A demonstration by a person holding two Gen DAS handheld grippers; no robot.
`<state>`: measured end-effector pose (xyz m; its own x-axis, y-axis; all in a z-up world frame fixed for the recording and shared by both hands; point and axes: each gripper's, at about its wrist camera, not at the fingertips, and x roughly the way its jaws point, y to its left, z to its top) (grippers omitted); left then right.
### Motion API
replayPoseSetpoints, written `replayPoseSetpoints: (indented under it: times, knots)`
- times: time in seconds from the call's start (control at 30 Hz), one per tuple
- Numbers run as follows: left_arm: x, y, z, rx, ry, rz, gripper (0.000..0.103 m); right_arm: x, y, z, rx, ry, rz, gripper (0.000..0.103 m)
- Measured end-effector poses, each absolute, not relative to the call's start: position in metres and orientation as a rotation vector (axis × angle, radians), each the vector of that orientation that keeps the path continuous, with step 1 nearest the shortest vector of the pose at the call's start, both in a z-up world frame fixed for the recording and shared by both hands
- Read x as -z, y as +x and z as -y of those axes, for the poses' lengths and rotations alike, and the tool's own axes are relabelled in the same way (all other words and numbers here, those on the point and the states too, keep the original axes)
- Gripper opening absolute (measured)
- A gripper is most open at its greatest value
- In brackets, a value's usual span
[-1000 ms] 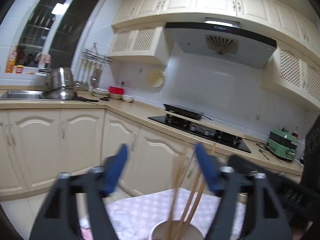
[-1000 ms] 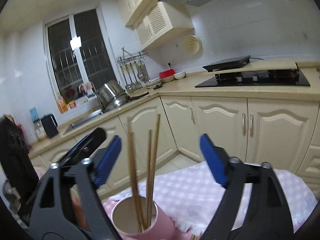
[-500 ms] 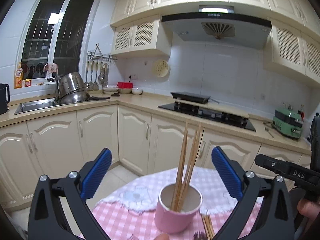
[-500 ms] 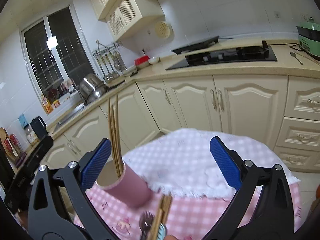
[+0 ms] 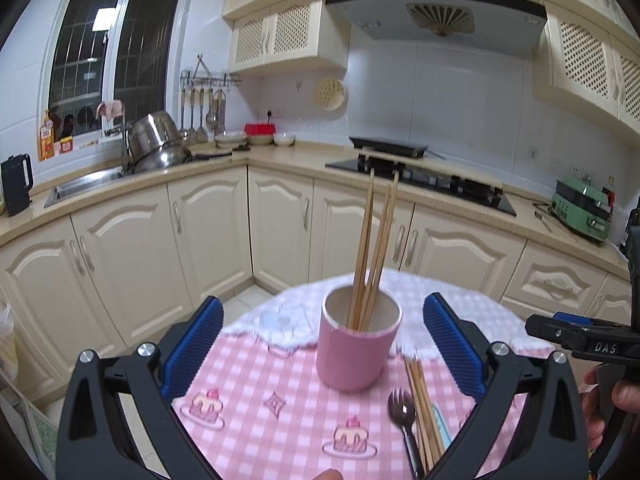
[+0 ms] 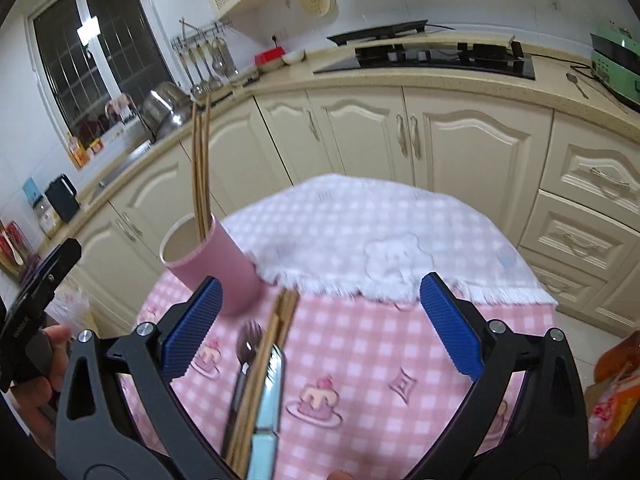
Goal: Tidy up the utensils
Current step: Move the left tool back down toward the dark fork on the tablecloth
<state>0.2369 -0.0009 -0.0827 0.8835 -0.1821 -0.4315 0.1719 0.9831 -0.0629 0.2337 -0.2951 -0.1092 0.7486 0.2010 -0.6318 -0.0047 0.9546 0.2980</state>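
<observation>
Both grippers hang over a small round table (image 5: 256, 404) in a cream-coloured kitchen, and each set of jaws has just swung out wide. The left gripper (image 5: 323, 340) stands fully spread with nothing clamped; the pink cup (image 5: 357, 342) sits upright between its blue pads, touching neither. Wooden chopsticks (image 5: 374, 248) stand in that cup, leaning toward one o'clock. At five o'clock from the cup, more loose chopsticks (image 5: 424, 404) lie on the cloth beside a dark fork (image 5: 402, 408).

Over on the right wrist view, the right gripper (image 6: 320, 324) is just as wide and empty-handed. The cup (image 6: 212, 264) sits at ten o'clock, just behind the left pad, and the loose chopsticks (image 6: 260, 376), the fork (image 6: 246, 350) and a pale blue utensil (image 6: 270, 404) lie in a bundle at seven o'clock.

The surface is a pink checked cloth with little cake prints, a white fringed cloth (image 6: 384, 248) covering its far half. Around the room: cabinets (image 5: 208, 232) wrap the corner, a black hob (image 5: 424, 184) at twelve o'clock under the range hood (image 5: 436, 12), steel pots (image 5: 156, 144) by the sink at ten, a dark window (image 5: 112, 48) above, a green appliance (image 5: 584, 208) at three.
</observation>
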Motion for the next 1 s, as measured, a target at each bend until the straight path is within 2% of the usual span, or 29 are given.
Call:
replayPoseSetpoints:
  times: [0.5, 1.0]
  knots:
    - [0.156, 0.236, 0.021, 0.233, 0.046, -0.666, 0.098, 0.182, 0.216, 0.269, -0.151, 0.178, -0.924, 0.097]
    - [0.222, 0.257, 0.062, 0.273, 0.102, -0.883, 0.098, 0.197, 0.215, 0.285, -0.129, 0.205, -0.959, 0.097]
